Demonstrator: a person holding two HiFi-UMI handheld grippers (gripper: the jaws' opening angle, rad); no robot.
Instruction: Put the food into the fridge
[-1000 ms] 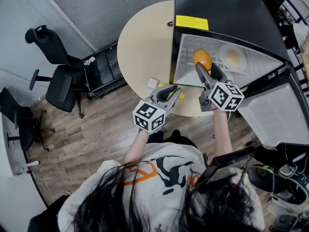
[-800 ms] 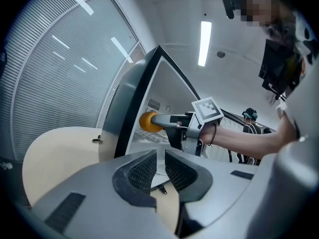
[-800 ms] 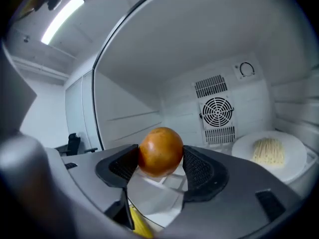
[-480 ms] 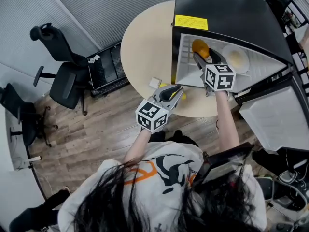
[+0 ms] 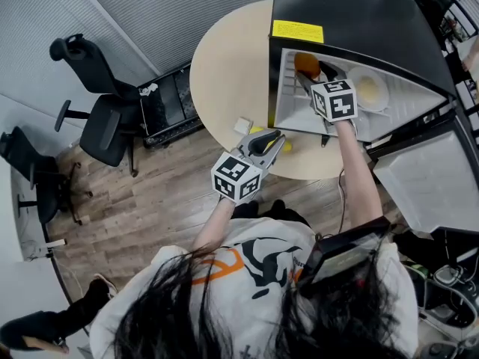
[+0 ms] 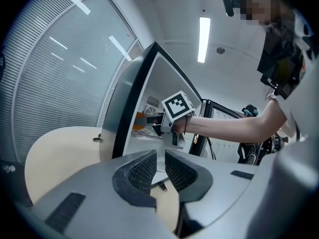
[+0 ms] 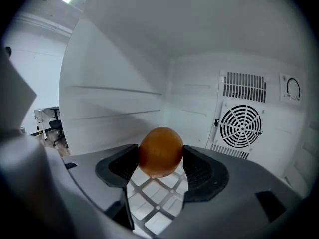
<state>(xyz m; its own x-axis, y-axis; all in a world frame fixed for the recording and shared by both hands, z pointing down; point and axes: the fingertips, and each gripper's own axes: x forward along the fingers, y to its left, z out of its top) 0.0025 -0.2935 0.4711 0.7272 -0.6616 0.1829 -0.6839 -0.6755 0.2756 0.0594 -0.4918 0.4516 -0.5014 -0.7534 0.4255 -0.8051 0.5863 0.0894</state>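
- Black mini fridge with a white interior stands with its door open on the right part of the round beige table; there is a yellow label on its top front edge.
- Two black office chairs stand on the wooden plank floor, well apart from the table.
- Right gripper reaches into the fridge compartment, its jaws spread wide and clamped on the round orange fruit, with a pad pressing on each side.
- Left gripper is held over the table's front edge outside the fridge, its jaws almost together with a thin gap and nothing between them.
- White wire shelf lies just below the held fruit; the round fan grille is on the back wall.
- White round plate with something pale yellow on it sits on the shelf, to the right of the right gripper.
- Orange fruit is inside the fridge at the left of the compartment, off the shelf.
- Small white block and a small yellow item lie on the table near the left gripper.
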